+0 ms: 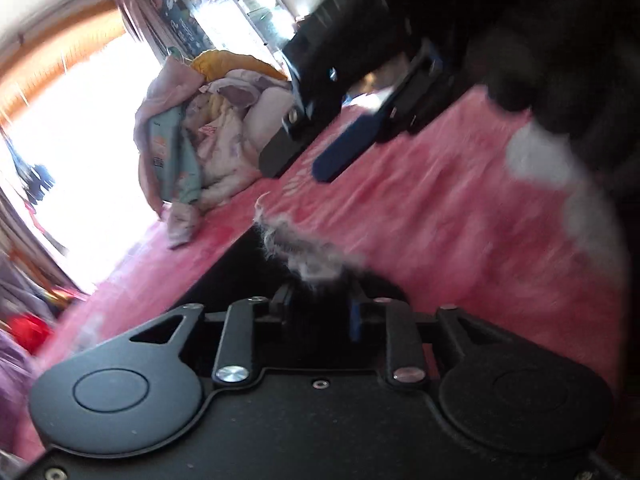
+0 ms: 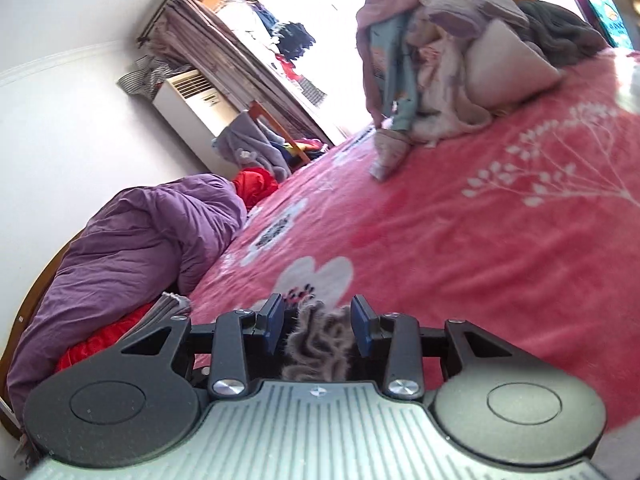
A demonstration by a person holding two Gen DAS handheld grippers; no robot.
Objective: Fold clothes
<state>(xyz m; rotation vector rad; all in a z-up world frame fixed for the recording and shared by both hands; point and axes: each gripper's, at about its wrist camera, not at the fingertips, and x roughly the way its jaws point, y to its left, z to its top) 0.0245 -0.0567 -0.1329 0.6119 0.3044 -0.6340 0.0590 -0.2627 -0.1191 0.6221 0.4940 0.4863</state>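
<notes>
A dark garment point(image 1: 236, 276) with a fuzzy grey trim point(image 1: 304, 256) lies on the pink blanket point(image 1: 440, 220). My left gripper point(image 1: 320, 304) stands open over it, fingers apart on either side of the dark cloth, the trim just ahead of the tips. Further off, the right gripper point(image 1: 308, 160) hovers above the blanket, blurred. In the right wrist view the right gripper point(image 2: 320, 320) is shut on a bunch of fuzzy grey-brown fabric point(image 2: 316, 344) that fills the gap between its blue pads point(image 2: 276, 322).
A pile of unfolded clothes point(image 2: 440, 60) sits at the far side of the bed point(image 2: 460, 220); it shows in the left view too point(image 1: 208, 132). A purple quilt point(image 2: 140, 248) and red cloth point(image 2: 256, 188) lie at the left edge. A dark sleeve point(image 1: 560, 40) fills the upper right.
</notes>
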